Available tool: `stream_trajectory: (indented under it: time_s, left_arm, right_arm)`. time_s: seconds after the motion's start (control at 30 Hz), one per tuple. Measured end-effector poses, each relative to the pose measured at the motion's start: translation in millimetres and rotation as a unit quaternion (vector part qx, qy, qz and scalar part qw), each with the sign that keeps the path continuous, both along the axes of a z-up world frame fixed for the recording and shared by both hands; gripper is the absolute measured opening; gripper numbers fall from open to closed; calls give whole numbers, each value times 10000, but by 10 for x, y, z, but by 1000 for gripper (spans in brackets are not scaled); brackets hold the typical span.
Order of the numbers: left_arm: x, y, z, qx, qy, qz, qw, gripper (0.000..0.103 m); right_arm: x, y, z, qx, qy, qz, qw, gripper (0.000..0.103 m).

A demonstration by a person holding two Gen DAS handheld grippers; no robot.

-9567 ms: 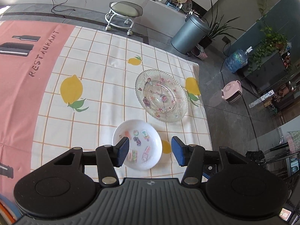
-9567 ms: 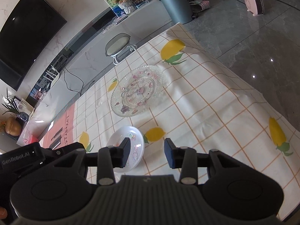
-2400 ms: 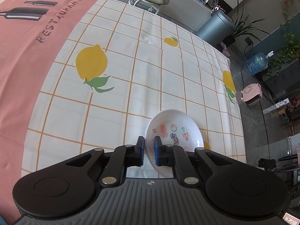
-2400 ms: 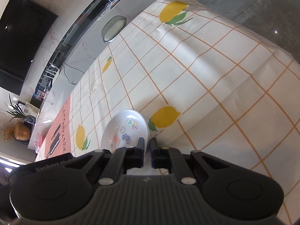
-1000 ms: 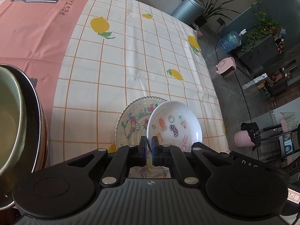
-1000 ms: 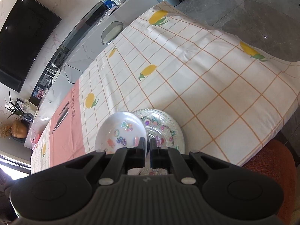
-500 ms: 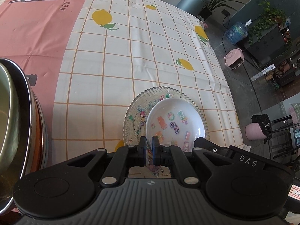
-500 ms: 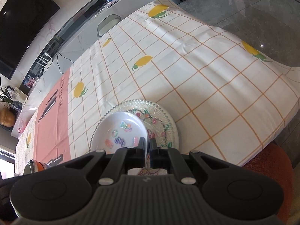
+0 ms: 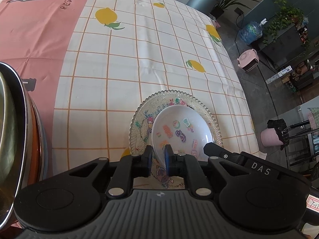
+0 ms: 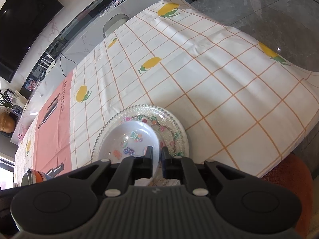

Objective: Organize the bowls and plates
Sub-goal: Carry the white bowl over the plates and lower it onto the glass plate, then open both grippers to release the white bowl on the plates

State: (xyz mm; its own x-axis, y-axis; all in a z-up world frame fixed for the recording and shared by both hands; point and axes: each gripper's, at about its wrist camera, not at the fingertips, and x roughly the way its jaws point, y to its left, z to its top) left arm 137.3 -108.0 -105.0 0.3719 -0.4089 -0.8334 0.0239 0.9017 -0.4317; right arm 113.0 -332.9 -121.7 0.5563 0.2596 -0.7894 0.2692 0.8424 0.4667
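the white bowl (image 9: 180, 131) with its little stickers sits on the beaded glass plate (image 9: 139, 123), near the edge of the lemon-print tablecloth (image 9: 123, 63). the left gripper (image 9: 158, 157) has just been easing apart, its blue pads now standing off the bowl's near rim between them. the right gripper (image 10: 156, 159) has also just been loosening, a narrow gap showing with the rim between its fingers.

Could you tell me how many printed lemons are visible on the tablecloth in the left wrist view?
4: far-left lemon, small far one, right-edge one, middle one. Others may be hidden.
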Motion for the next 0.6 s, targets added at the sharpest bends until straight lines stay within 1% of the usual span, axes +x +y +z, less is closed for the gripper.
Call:
stream_trajectory:
  time_s: [0.03,0.13,0.23,0.3,0.33,0.37,0.43,0.47,0.6]
  left_arm:
    - [-6,-4,13,23,-29,-7,10000,20]
    - [-21,-13,65,67,-138,-39,9999,23]
    - [-32,-20,137,121,-265,-82,9995,27]
    - [-49,-23,203,158,-363,-147,9991,29]
    - [-59,-23,239,175,-412,-184,9988,33]
    - [-70,-23,286,200,-466,-233,9984,35]
    - [-90,-8,372,229,-562,-323,9976,43]
    - [-102,5,426,253,-622,-369,9971,44]
    - [-138,87,636,446,-780,-554,9944,50]
  right_arm:
    - [-2,1,12,-26,-24,-6,10000,8]
    - [-10,-1,55,-73,-74,1,9999,8]
    - [-17,-1,115,-90,-146,24,9999,12]
    - [-24,3,158,-108,-191,32,9998,19]
    - [-29,5,182,-113,-216,37,9997,26]
    - [-33,11,206,-116,-238,48,9996,30]
    - [-39,38,263,-131,-260,92,9995,32]
    - [-42,50,291,-122,-276,118,9995,35]
    - [-68,112,406,-124,-372,187,9991,40]
